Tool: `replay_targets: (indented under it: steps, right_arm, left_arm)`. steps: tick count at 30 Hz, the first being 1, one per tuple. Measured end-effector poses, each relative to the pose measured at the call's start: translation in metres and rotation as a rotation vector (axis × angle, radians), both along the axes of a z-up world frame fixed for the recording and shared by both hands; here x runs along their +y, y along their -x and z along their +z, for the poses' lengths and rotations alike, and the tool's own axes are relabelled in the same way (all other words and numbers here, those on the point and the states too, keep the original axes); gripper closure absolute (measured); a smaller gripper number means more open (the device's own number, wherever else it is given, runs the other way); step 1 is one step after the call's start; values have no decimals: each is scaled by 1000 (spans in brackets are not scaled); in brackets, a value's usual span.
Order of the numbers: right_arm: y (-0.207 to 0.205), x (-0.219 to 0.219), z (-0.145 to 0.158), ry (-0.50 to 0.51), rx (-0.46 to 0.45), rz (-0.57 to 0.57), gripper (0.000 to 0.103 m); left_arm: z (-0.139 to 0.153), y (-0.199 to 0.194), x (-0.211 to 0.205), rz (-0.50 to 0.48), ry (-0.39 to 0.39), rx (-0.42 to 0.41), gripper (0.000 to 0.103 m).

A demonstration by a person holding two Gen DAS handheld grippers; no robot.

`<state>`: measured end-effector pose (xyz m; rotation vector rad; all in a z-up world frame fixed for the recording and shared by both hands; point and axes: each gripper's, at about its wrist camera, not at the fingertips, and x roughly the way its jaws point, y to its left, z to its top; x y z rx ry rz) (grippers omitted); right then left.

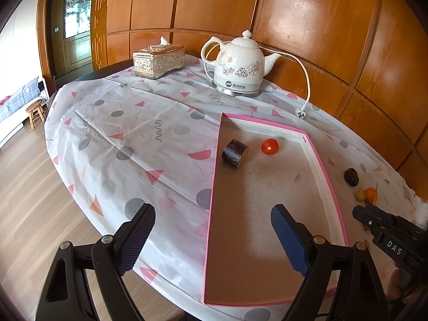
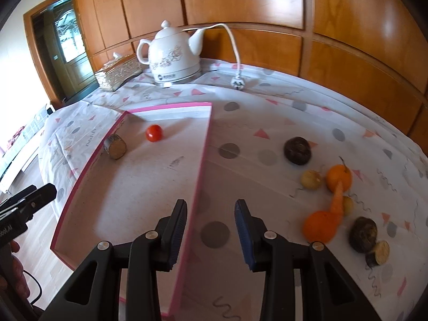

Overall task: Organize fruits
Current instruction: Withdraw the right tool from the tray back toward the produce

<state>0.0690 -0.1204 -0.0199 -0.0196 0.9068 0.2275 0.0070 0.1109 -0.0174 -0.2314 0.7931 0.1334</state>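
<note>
A pink-rimmed tray (image 1: 325,172) (image 2: 206,139) lies on the table. In it are a red tomato (image 1: 269,146) (image 2: 154,133) and a dark cut cylinder piece (image 1: 234,153) (image 2: 115,146). Right of the tray lie loose fruits: a dark round fruit (image 2: 297,150) (image 1: 351,176), an orange (image 2: 339,177) (image 1: 371,195), a small yellowish fruit (image 2: 311,179) (image 1: 360,195), a peeled orange (image 2: 321,226), another dark fruit (image 2: 363,234) and a cut piece (image 2: 378,252). My left gripper (image 1: 212,230) is open and empty over the tray's near left rim. My right gripper (image 2: 211,226) is open and empty above the tray's right rim.
A white floral kettle (image 1: 238,67) (image 2: 171,56) with cord and plug (image 1: 301,113) (image 2: 238,83) stands at the back. A silver tissue box (image 1: 159,60) (image 2: 117,76) sits beside it. Wood panelling backs the table. The floor drops off at the left.
</note>
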Motion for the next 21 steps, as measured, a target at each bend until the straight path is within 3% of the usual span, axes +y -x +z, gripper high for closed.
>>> replay_targets:
  steps: [21]
  right_arm:
    - [32,-51,0,42,-39,-167,66]
  left_arm:
    - [4,0,-24,-74,-40,3,14]
